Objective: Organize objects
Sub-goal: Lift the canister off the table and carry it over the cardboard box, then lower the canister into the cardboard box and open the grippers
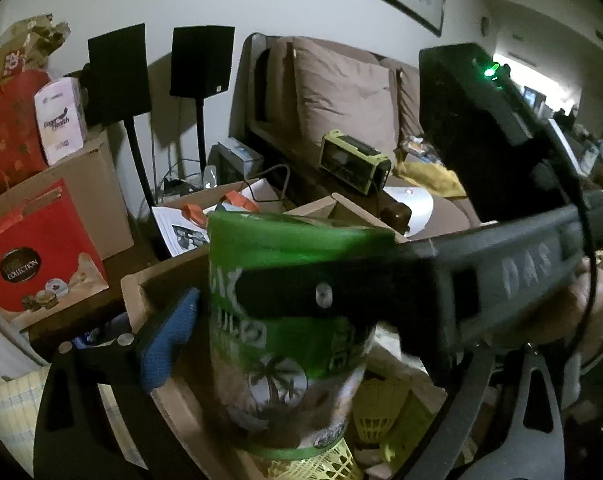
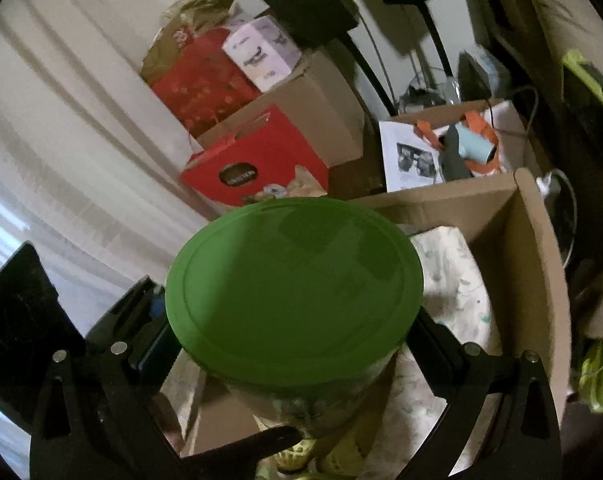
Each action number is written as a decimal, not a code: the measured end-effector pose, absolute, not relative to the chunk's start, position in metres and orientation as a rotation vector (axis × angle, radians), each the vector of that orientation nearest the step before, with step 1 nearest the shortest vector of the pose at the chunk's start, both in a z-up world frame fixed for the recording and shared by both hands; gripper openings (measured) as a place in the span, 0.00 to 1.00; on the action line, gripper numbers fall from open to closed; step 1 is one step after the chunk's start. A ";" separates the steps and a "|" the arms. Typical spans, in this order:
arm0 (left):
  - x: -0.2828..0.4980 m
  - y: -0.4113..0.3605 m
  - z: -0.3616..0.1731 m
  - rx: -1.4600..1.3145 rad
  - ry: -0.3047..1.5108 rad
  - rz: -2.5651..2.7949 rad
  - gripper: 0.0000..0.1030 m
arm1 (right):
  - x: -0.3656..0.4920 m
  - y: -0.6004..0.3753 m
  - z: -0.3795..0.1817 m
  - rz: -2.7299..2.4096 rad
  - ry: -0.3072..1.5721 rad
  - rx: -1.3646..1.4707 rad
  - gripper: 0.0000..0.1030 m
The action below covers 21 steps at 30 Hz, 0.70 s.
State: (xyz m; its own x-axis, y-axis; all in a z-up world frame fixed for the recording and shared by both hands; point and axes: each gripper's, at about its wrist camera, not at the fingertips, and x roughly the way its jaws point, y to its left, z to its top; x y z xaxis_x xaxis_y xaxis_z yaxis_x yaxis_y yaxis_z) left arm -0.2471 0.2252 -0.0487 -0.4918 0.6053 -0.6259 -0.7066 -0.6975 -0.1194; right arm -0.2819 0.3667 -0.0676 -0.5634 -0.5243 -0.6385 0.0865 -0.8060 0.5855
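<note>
A round can with a green lid (image 2: 293, 280) and a palm-tree label (image 1: 285, 360) hangs over an open cardboard box (image 2: 521, 248). My right gripper (image 2: 289, 344) is shut on the can just below the lid, and one of its black fingers (image 1: 341, 296) lies flat across the can's side in the left wrist view. My left gripper (image 1: 301, 320) stands wide open around the same can. Its blue-padded finger (image 1: 165, 340) sits just left of the can with a thin gap, and its other finger is hidden behind the right gripper.
The box holds a pale patterned cloth (image 2: 453, 280) and yellow mesh items (image 1: 381, 412). A second box with papers and a light blue tool (image 2: 473, 148) stands behind it. Red gift boxes (image 1: 33, 264), black speakers on stands (image 1: 201, 60) and a brown sofa (image 1: 341, 92) surround the spot.
</note>
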 end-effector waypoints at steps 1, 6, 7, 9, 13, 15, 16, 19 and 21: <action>-0.247 0.224 -0.049 -0.845 0.200 2.196 0.95 | -0.283 0.369 -0.069 -2.386 -0.738 1.224 0.98; -0.241 0.211 -0.049 -0.864 0.166 2.202 0.95 | -0.288 0.382 -0.072 -2.368 -0.865 1.280 0.99; -0.239 0.208 -0.050 -0.871 0.145 2.203 0.95 | -0.288 0.383 -0.073 -2.366 -0.882 1.286 0.99; -0.234 0.202 -0.050 -0.882 0.123 2.207 0.95 | -0.287 0.385 -0.072 -2.369 -0.899 1.293 0.99; -0.226 0.194 -0.050 -0.906 0.095 2.225 0.95 | -0.283 0.391 -0.077 -2.383 -0.957 1.366 0.99; -0.223 0.188 -0.049 -0.914 0.043 2.214 0.96 | -0.277 0.393 -0.077 -2.366 -1.001 1.359 0.99; -0.222 0.186 -0.049 -0.918 0.026 2.212 0.96 | -0.276 0.393 -0.077 -2.362 -1.008 1.370 0.99; -0.221 0.185 -0.046 -0.928 0.025 2.225 0.96 | -0.270 0.391 -0.082 -2.320 -1.057 1.434 0.99; -0.220 0.186 -0.045 -0.933 0.031 2.227 0.96 | -0.266 0.392 -0.088 -2.241 -1.129 1.485 1.00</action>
